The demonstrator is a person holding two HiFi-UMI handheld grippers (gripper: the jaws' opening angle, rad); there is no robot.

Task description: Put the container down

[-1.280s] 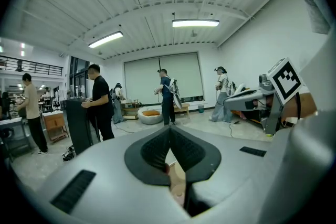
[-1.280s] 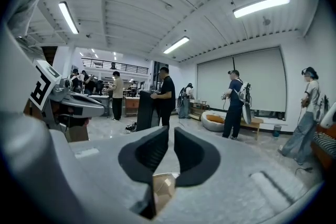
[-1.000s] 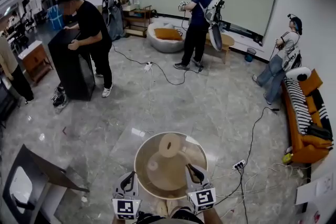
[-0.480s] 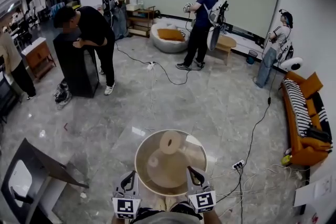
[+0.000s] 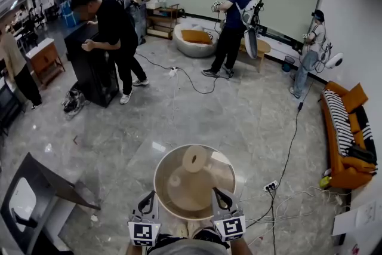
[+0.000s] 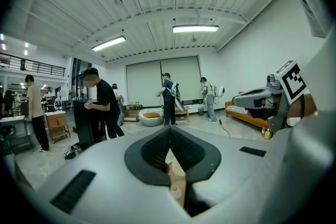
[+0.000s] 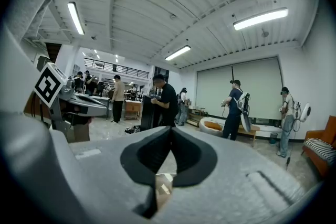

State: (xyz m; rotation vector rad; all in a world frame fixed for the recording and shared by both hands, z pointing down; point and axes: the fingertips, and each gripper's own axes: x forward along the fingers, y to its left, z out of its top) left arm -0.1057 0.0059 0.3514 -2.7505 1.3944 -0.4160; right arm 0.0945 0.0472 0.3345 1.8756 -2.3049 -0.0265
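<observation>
In the head view a round translucent container (image 5: 179, 203) with a pale roll (image 5: 194, 159) inside hangs low over the marble floor. My left gripper (image 5: 145, 205) sits at its left rim and my right gripper (image 5: 219, 199) at its right rim. In the left gripper view the left gripper (image 6: 170, 134) has its dark pads together, pinching a beige strip of the container's rim (image 6: 177, 181). In the right gripper view the right gripper (image 7: 170, 136) is likewise shut, with a clear piece of the container's rim (image 7: 164, 186) caught below the pads.
A person in black leans on a black cabinet (image 5: 92, 71) at the far left. Two more people with gear stand near the far wall (image 5: 236, 21) and at the right (image 5: 309, 54). An orange sofa (image 5: 352, 140), a power strip with cables (image 5: 271, 187) and a dark tilted panel (image 5: 42, 188) lie around.
The container and both grippers keep their place in view. The person in black has shifted at the cabinet and the person at the right has stepped further back.
</observation>
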